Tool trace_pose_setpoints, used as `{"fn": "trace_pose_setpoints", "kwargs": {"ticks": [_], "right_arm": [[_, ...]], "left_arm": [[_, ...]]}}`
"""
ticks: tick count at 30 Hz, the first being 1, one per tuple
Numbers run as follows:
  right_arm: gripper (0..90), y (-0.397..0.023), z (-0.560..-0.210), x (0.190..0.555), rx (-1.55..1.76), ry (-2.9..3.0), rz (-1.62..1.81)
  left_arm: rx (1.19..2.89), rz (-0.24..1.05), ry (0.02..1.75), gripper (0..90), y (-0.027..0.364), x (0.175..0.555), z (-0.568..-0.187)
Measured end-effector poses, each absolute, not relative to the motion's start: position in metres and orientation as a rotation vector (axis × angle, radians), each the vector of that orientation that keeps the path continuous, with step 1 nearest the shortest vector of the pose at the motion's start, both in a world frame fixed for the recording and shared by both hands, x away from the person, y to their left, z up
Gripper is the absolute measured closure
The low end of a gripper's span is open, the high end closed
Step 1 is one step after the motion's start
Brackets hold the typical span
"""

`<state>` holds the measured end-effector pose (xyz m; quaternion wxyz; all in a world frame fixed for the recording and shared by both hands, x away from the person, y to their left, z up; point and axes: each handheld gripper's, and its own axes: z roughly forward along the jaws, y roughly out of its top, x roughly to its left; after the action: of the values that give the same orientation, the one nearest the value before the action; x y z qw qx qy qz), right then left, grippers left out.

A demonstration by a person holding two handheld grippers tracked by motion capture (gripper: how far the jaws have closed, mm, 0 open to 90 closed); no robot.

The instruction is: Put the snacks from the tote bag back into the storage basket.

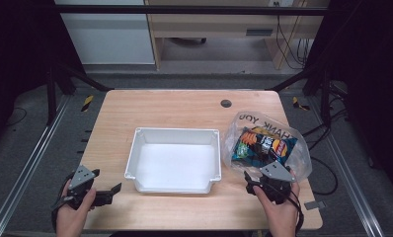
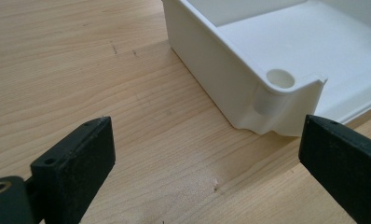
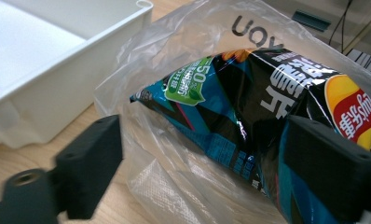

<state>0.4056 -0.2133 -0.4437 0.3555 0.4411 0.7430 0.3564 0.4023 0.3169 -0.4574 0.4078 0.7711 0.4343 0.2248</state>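
Observation:
A white plastic tray (image 1: 130,158) sits empty in the middle of the wooden table (image 1: 175,106). To its right lies a clear plastic bag (image 1: 295,153) printed with black letters, holding a black and blue chip packet (image 1: 261,143). My right gripper (image 1: 263,178) is at the bag's near end. In the right gripper view its jaws (image 3: 202,140) stand open on either side of the clear plastic bag (image 3: 183,186) and the chip packet (image 3: 249,116), without pressing them. My left gripper (image 1: 107,190) is near the table's front left, and it stands open (image 2: 207,140) facing the white tray's corner (image 2: 279,93).
A small dark round hole (image 1: 226,103) is set in the table's far side. Black frame posts stand off both far corners, with cables on the floor at the right. A desk and a white panel stand beyond the table.

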Motion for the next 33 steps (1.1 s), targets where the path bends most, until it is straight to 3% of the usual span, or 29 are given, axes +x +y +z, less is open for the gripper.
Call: {"fn": "trace_pose_setpoints", "kwargs": {"ticks": [8,18,23,33], "right_arm": [[15.4,-0.22,-0.443,0.407,1.148,1.924,0.941],[15.4,-0.228,-0.407,0.428,1.076,1.989,0.895],[14.8,-0.235,-0.387,0.442,1.073,2.036,0.921],[12.9,-0.244,-0.372,0.463,1.078,2.144,0.888]], "left_arm": [[1.916,0.601,1.111,4.2,0.32,0.398,-0.454],[1.812,0.628,1.163,4.8,0.336,0.391,-0.45],[1.716,0.766,1.217,2.9,0.342,0.385,-0.447],[1.717,0.767,1.257,3.3,0.346,0.384,-0.45]]}}
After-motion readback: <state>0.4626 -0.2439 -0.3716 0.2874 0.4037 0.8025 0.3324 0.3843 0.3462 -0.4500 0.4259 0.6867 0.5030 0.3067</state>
